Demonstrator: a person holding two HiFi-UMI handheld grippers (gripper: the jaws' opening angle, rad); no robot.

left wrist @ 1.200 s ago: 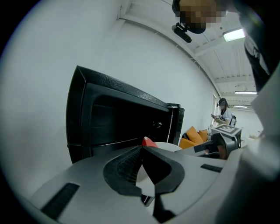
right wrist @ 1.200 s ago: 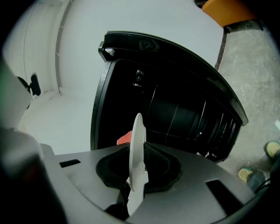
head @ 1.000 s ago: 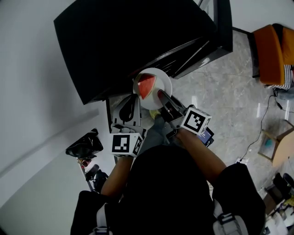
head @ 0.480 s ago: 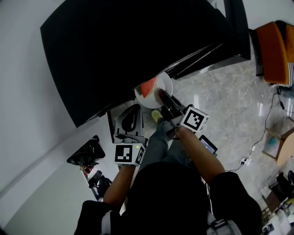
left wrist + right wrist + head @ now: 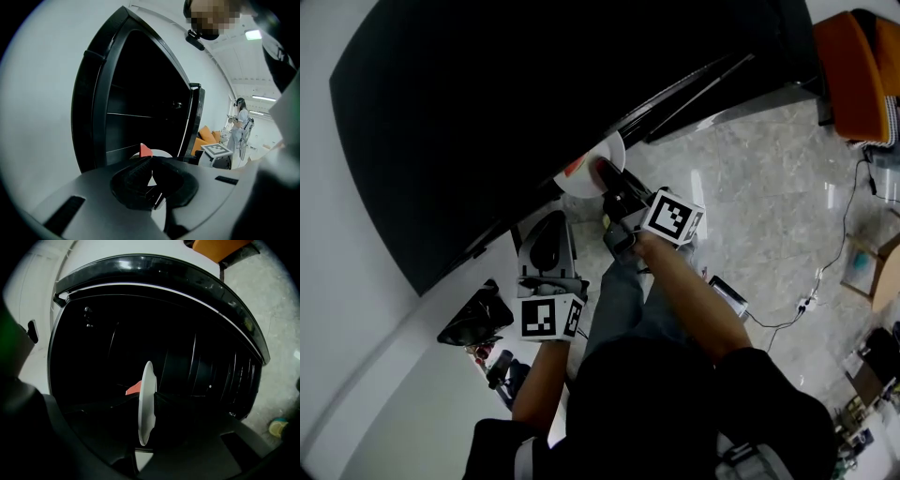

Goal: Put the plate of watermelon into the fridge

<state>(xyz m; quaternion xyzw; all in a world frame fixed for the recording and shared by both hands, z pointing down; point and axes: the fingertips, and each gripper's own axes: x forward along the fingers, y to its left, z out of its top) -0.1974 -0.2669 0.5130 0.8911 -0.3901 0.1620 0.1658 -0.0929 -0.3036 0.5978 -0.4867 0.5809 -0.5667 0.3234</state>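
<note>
A white plate [image 5: 592, 164] carrying a red watermelon slice [image 5: 575, 169] sits at the mouth of the open black fridge [image 5: 487, 94], half hidden under the fridge's top. My right gripper [image 5: 606, 178] is shut on the plate's near rim. In the right gripper view the plate [image 5: 146, 380] shows edge-on between the jaws, with the watermelon [image 5: 133, 387] on its left side and the dark fridge interior [image 5: 140, 324] behind it. My left gripper [image 5: 546, 236] hangs lower left, apart from the plate, shut and holding nothing. From the left gripper [image 5: 151, 161] I see the watermelon [image 5: 146, 150] in front of the fridge shelves [image 5: 136, 115].
The fridge door [image 5: 195, 122] stands open to the right, with door racks [image 5: 225, 371]. An orange chair [image 5: 853, 66], floor cables [image 5: 825, 272] and a cardboard box [image 5: 886, 281] lie to the right. A black bag [image 5: 473, 314] sits left. Another person [image 5: 241, 122] stands far off.
The right gripper has carried the plate forward and left into the fridge opening, so the fridge top now covers more of it. The left gripper has stayed low and behind.
</note>
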